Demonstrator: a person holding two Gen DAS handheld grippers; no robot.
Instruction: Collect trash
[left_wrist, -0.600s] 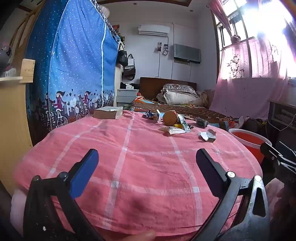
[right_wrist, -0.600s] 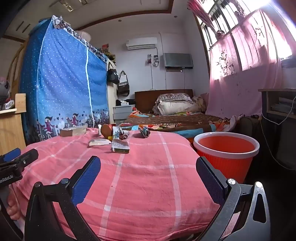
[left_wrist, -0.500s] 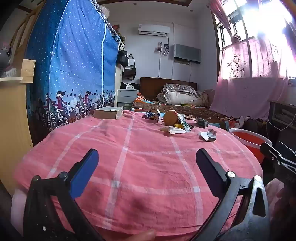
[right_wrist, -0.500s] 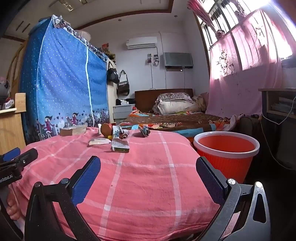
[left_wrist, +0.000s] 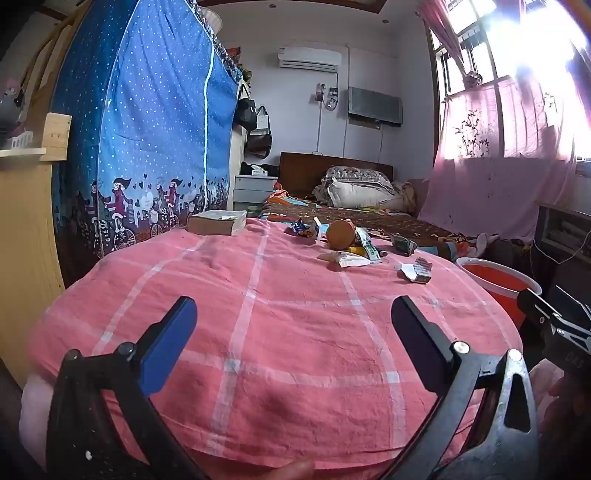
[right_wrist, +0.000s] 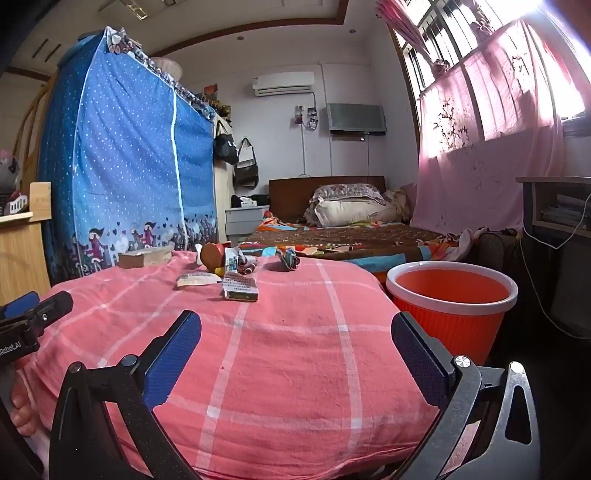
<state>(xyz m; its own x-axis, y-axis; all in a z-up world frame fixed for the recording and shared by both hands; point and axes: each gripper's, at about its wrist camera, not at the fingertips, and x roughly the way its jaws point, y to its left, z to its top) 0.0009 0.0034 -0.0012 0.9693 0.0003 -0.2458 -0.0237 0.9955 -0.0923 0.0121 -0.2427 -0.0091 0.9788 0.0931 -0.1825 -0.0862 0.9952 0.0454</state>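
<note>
Both hand-held grippers, left (left_wrist: 293, 339) and right (right_wrist: 295, 354), were held apart, empty. Trash (right_wrist: 239, 290) lay at twelve o'clock on the surface (right_wrist: 295, 369); the bucket (right_wrist: 450, 295) at two. The nearest box is best approached low, jaws straddling it.

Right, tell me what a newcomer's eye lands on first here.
The pink checked cloth fills the foreground, with a cluster of trash at its far end beside a book. An orange bucket stands on the floor off its right edge. Both the left hand-held gripper and the right hand-held gripper are open and empty at the near edge.
</note>
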